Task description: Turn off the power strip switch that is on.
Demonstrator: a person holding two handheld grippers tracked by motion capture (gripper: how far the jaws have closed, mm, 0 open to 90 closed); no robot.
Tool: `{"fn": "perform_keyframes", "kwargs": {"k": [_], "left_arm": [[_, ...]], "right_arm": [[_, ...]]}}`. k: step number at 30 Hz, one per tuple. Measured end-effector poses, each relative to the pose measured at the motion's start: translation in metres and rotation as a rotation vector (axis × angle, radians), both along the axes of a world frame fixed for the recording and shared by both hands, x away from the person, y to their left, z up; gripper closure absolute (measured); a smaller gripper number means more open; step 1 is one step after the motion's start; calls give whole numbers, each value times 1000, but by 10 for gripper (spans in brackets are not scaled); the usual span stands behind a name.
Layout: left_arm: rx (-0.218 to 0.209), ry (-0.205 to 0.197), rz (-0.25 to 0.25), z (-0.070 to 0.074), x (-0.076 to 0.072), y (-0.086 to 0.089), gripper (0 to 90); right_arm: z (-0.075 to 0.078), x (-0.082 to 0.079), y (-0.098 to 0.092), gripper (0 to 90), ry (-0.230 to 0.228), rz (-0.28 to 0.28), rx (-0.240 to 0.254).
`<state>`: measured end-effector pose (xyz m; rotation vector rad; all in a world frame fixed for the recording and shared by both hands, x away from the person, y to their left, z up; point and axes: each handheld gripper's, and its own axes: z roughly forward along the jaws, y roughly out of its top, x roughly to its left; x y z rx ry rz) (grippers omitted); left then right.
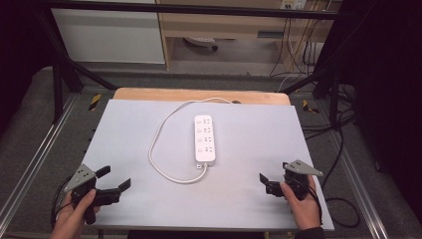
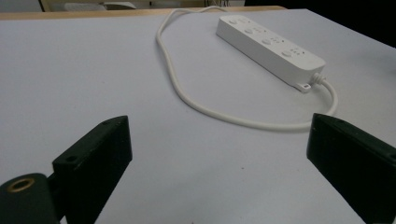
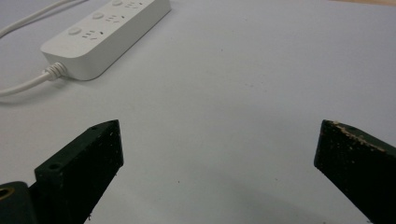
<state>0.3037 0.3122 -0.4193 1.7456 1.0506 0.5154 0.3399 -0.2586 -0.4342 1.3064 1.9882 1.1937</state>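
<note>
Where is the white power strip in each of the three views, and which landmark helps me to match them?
High view: the power strip lies at the centre of the grey mat, lengthwise away from the person.
Left gripper view: upper right, slanting.
Right gripper view: upper left, cut by the top edge.
Shared landmark: the white cord leaving the strip's near end.

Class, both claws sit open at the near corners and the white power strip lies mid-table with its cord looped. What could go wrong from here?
1. The cord loops out left of the power strip, between it and the left claw; a reach from there could snag it and drag the strip.
2. The strip looks smooth and wide, so the right claw might slip off its edges.
</note>
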Motion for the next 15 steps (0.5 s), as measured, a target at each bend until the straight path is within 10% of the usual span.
{"fn": "perform_keyframes", "kwargs": {"k": [15], "left_arm": [[-33,-1,89,-6,-5,25,72]], "right_arm": [[-21,11,4,25,111,-24,-116]]}}
